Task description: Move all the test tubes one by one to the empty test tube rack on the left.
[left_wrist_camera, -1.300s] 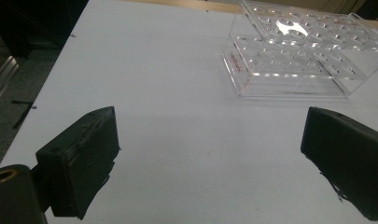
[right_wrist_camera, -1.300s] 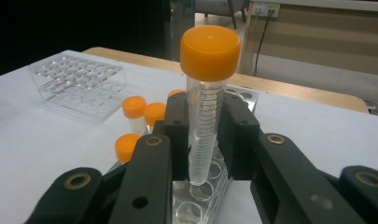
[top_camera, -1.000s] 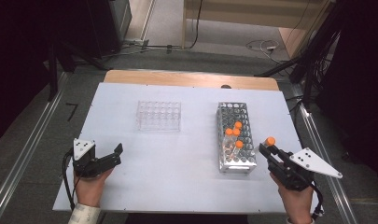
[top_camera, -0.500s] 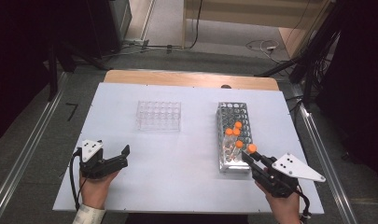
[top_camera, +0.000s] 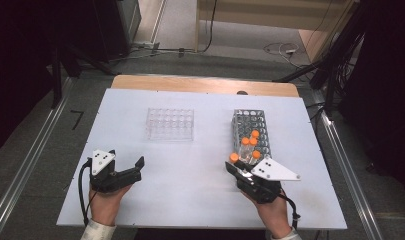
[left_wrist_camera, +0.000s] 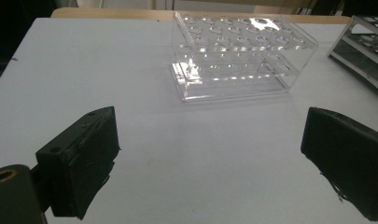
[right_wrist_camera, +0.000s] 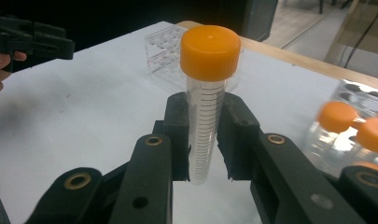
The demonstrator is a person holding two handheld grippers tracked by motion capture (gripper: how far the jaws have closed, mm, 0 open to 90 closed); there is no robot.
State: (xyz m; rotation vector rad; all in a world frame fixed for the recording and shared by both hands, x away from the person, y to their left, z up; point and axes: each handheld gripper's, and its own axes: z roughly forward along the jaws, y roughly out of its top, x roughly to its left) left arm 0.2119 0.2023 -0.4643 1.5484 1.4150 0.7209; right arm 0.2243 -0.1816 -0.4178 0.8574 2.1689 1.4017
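My right gripper (right_wrist_camera: 203, 140) is shut on a clear graduated tube (right_wrist_camera: 206, 126) with an orange cap (right_wrist_camera: 210, 52), held upright. In the high view this gripper (top_camera: 236, 167) sits just left of the near end of the metal wire rack (top_camera: 250, 125), the tube's cap (top_camera: 234, 157) at its tip. The rack holds three more orange-capped tubes (top_camera: 251, 142). A clear plastic rack (top_camera: 170, 123) with no tubes in it stands at the table's middle left; the left gripper view has it (left_wrist_camera: 238, 51) ahead. My left gripper (top_camera: 135, 167) is open near the front left, its jaws wide apart over bare table (left_wrist_camera: 200, 154).
The white table (top_camera: 200, 190) has open room between the two grippers and in front of the clear rack. A wooden strip (top_camera: 205, 85) runs along the far edge. Metal rails (top_camera: 340, 150) and dark equipment flank the table. In the right gripper view the left gripper (right_wrist_camera: 32, 42) is at far left.
My right gripper has moved leftward and toward the near end of the wire rack, carrying the orange-capped tube. My left gripper has shifted right and slightly nearer, still open.
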